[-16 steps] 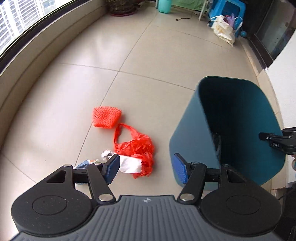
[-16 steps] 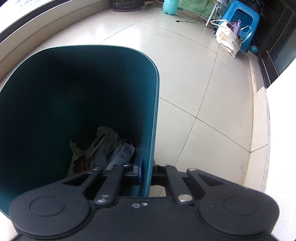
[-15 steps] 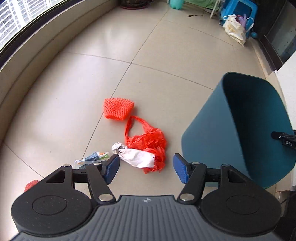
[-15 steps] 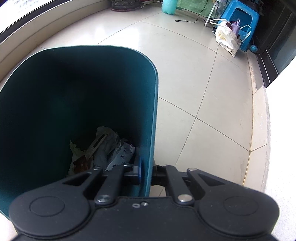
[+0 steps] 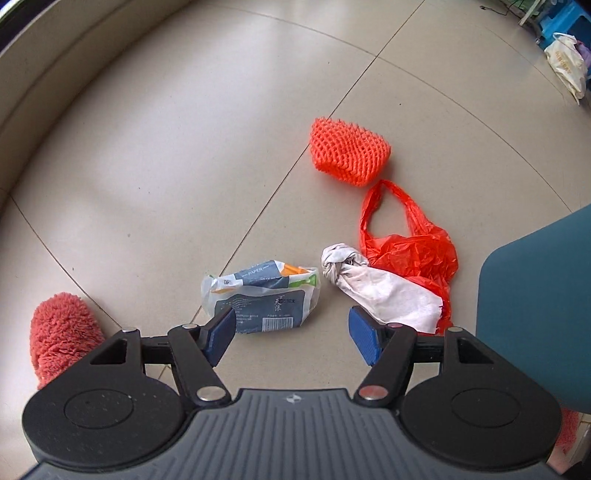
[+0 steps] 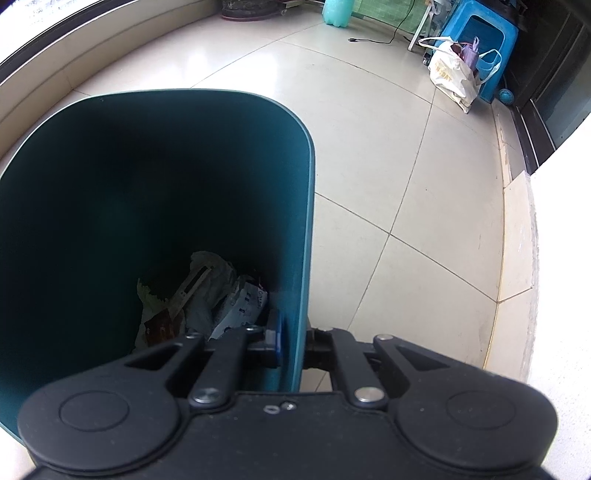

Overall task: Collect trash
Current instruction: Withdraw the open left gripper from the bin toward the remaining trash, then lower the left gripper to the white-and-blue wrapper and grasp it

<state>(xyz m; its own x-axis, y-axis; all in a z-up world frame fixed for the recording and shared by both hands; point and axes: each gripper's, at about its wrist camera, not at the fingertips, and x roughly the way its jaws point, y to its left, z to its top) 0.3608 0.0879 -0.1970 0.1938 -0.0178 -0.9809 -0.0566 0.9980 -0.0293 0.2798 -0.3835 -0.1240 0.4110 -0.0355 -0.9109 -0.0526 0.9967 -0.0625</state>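
Note:
Low over the tiled floor, my left gripper (image 5: 291, 334) stands open with nothing held. Just beyond its left pad lies a blue-and-white tissue packet (image 5: 262, 295). A knotted white paper wad (image 5: 380, 291) lies ahead of the right pad, on a red plastic bag (image 5: 417, 254). Farther off sits an orange foam net (image 5: 349, 155). The teal bin (image 5: 535, 314) fills the right edge. In the right wrist view, my right gripper (image 6: 293, 339) is shut on the near wall of the teal bin (image 6: 147, 184), one pad inside and one outside. Crumpled wrappers (image 6: 199, 295) lie at its bottom.
A fuzzy red slipper (image 5: 59, 332) is at the lower left of the left wrist view, near a low curved ledge (image 5: 55, 74). Far across the floor are a cream tote bag (image 6: 454, 77), a blue stool (image 6: 476, 40) and a green bottle (image 6: 338, 11). A white wall (image 6: 561, 258) stands close on the right.
My left gripper has dropped lower and swung left toward the floor trash; the tissue packet now lies just ahead of its pads and the bin has slid to the right edge. The right gripper holds still.

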